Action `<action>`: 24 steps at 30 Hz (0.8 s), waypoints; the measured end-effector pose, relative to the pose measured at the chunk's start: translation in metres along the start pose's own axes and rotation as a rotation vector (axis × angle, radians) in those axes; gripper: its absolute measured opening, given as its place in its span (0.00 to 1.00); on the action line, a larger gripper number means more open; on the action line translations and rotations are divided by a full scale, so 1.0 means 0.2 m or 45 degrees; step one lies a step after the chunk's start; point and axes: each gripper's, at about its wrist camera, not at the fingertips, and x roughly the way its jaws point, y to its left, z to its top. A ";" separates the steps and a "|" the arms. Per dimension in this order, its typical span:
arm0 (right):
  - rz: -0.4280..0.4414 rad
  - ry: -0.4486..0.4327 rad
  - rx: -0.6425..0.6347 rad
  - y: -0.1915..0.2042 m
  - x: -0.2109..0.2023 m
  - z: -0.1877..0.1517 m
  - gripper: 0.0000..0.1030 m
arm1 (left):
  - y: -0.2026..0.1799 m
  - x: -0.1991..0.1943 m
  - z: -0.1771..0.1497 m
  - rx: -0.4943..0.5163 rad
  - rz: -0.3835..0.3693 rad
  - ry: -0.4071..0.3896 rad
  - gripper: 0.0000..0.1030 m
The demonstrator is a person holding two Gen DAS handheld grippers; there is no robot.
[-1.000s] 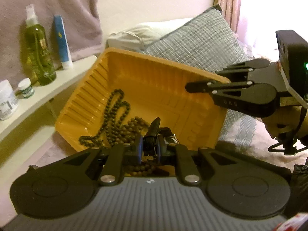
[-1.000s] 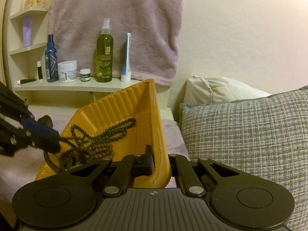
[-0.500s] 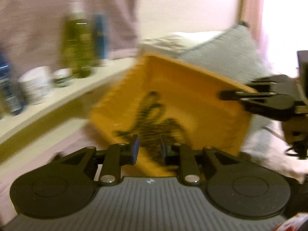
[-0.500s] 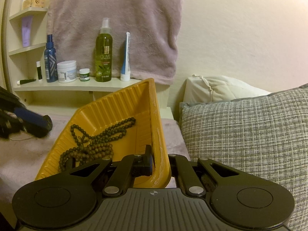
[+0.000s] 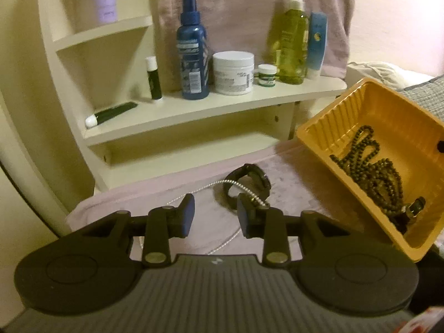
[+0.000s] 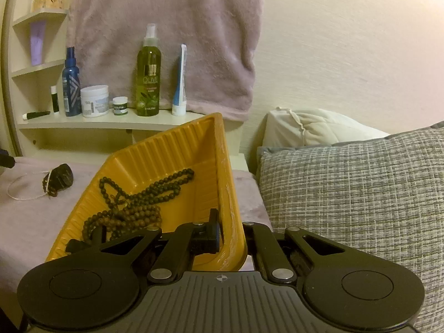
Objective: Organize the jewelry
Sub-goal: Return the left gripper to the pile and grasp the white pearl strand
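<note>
Left wrist view: left tongs [image 5: 215, 212] are standing released, jaws just opening, nothing between them; black watch [image 5: 247, 184] and silver chain [image 5: 211, 187] are lying on the bed directly ahead. Right tongs [image 6: 231, 231] are clenching the yellow tray [image 6: 172, 144] rim, beads [image 6: 138, 205] inside.
</note>
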 end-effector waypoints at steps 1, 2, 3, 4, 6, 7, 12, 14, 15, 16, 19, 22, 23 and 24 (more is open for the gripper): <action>0.000 0.001 -0.002 0.00 0.00 0.00 0.05 | -0.01 0.01 -0.02 0.009 0.005 -0.001 0.29; -0.001 0.002 -0.003 0.00 0.00 0.00 0.05 | -0.02 0.02 -0.03 0.002 -0.001 0.003 0.29; -0.001 0.003 -0.005 0.00 0.00 0.00 0.05 | -0.03 0.03 -0.05 -0.012 -0.008 0.006 0.29; -0.002 0.003 -0.007 0.00 0.00 0.00 0.05 | -0.04 0.04 -0.05 -0.026 -0.020 0.007 0.29; -0.003 0.004 -0.009 0.00 0.00 0.00 0.05 | -0.07 0.07 -0.07 -0.057 -0.042 0.009 0.29; -0.002 0.004 -0.009 0.00 0.00 0.00 0.05 | -0.09 0.09 -0.07 -0.064 -0.049 0.007 0.29; -0.002 0.005 -0.011 -0.01 0.00 0.00 0.05 | -0.15 0.16 -0.07 -0.107 -0.064 -0.002 0.28; -0.003 0.006 -0.012 -0.01 0.00 0.00 0.05 | -0.18 0.19 -0.07 -0.119 -0.071 0.002 0.26; -0.002 0.007 -0.010 -0.01 0.00 0.00 0.05 | -0.19 0.20 -0.06 -0.119 -0.070 0.007 0.26; -0.002 0.005 -0.012 0.00 0.00 0.00 0.05 | -0.20 0.22 -0.06 -0.123 -0.069 0.014 0.24; -0.002 0.006 -0.011 0.00 0.00 0.00 0.05 | -0.22 0.27 -0.06 -0.135 -0.055 0.050 0.14; -0.001 0.006 -0.013 0.00 0.00 0.00 0.04 | -0.25 0.30 -0.06 -0.117 -0.041 0.071 0.13; -0.002 0.006 -0.012 0.00 0.00 0.00 0.05 | -0.25 0.31 -0.06 -0.120 -0.040 0.072 0.13; -0.003 0.006 -0.012 0.00 0.00 0.00 0.05 | -0.25 0.32 -0.06 -0.121 -0.032 0.073 0.13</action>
